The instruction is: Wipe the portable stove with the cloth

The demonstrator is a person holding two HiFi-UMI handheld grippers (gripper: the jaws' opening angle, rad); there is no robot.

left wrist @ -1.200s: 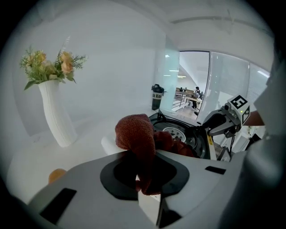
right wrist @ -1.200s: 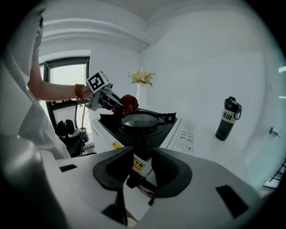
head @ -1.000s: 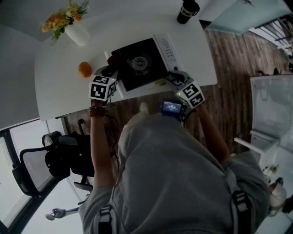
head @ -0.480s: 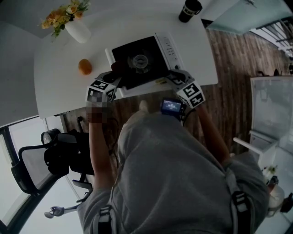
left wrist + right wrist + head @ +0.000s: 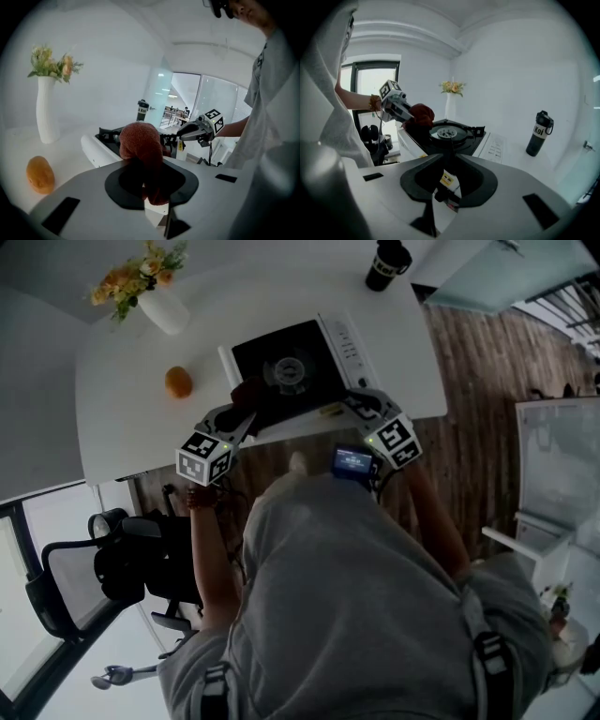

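The portable stove [image 5: 281,352] has a black top, a round burner and a white control strip; it stands near the white table's front edge. A reddish-brown cloth [image 5: 247,392] rests on the stove's near left corner. My left gripper [image 5: 242,409] is shut on the bunched cloth [image 5: 139,140], which hides its fingertips [image 5: 147,176]. My right gripper [image 5: 342,407] is at the stove's front edge. Its jaws have just been closing, and they now pinch that edge by the yellow label [image 5: 448,179]. The burner [image 5: 449,133] lies just beyond my right gripper [image 5: 449,173].
An orange fruit [image 5: 177,382] lies left of the stove. A white vase of flowers [image 5: 161,307] stands at the far left. A black bottle [image 5: 385,262] stands at the far right corner. A black office chair [image 5: 103,568] is beside the table [image 5: 122,427].
My left gripper has swung, carrying the cloth nearer and to the right along the stove's left side to its near corner. The right gripper has stayed at the stove's front edge.
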